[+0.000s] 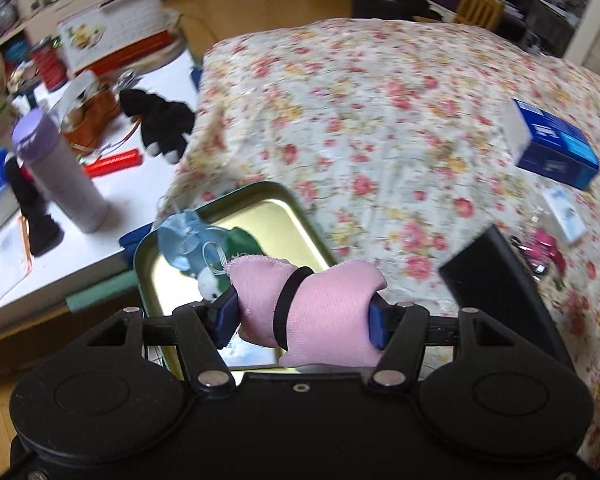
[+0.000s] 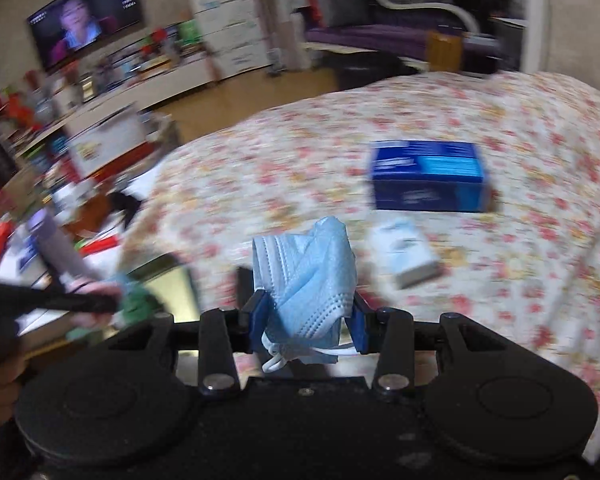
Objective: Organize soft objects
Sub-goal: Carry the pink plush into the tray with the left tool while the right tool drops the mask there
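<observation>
My left gripper (image 1: pixel 304 316) is shut on a pink cloth bundle (image 1: pixel 328 308) tied with a black band, held above the near part of a gold metal tray (image 1: pixel 284 208). In the tray lie a blue mask-like item (image 1: pixel 184 240) and a green and white soft item (image 1: pixel 240 244). My right gripper (image 2: pixel 308 316) is shut on a crumpled blue face mask (image 2: pixel 308 280), held above the floral bedspread (image 2: pixel 420 120). The tray (image 2: pixel 172 280) and the other gripper's arm (image 2: pixel 60 300) show at the left of the right wrist view.
A dark blue box (image 1: pixel 552 144) (image 2: pixel 428 176) and a small pale packet (image 2: pixel 408 256) lie on the floral bedspread (image 1: pixel 380 120). A white table (image 1: pixel 132 184) to the left holds a purple bottle (image 1: pixel 60 176), black soft toy (image 1: pixel 160 120), red item and clutter. A black object (image 1: pixel 496 276) stands right of the tray.
</observation>
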`<action>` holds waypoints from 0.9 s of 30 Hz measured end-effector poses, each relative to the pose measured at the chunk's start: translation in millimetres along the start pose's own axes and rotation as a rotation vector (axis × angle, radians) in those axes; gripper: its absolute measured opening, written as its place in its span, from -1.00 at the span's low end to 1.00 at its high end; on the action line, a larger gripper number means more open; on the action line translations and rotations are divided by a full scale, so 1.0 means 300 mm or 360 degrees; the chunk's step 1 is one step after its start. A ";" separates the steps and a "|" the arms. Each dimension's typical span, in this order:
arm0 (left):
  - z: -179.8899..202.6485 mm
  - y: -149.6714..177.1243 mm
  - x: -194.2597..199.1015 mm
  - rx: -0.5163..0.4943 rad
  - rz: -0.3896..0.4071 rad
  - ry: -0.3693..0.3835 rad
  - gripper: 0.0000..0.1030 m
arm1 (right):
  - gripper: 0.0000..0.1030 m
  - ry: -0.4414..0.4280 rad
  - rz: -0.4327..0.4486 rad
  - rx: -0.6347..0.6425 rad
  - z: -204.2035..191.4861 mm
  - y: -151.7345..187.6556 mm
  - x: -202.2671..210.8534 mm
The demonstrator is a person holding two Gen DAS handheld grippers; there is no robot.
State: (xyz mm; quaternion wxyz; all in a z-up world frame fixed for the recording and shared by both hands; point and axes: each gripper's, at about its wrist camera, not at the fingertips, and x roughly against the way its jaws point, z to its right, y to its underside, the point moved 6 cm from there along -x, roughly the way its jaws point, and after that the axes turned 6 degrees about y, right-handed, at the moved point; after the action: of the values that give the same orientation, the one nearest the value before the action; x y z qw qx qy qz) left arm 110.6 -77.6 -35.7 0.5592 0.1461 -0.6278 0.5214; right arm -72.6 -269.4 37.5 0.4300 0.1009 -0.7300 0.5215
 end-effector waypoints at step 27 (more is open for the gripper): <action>-0.129 -0.109 -0.266 0.0009 -0.0081 0.0069 0.12 | -0.21 -0.0157 -0.0458 0.0473 -0.650 0.243 -0.284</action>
State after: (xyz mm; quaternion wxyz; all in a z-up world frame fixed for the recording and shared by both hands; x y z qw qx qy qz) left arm 183.5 -91.5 -94.4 0.5853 0.1523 -0.6102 0.5117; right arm 37.7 -97.9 -57.4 0.4442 0.2919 -0.6432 0.5512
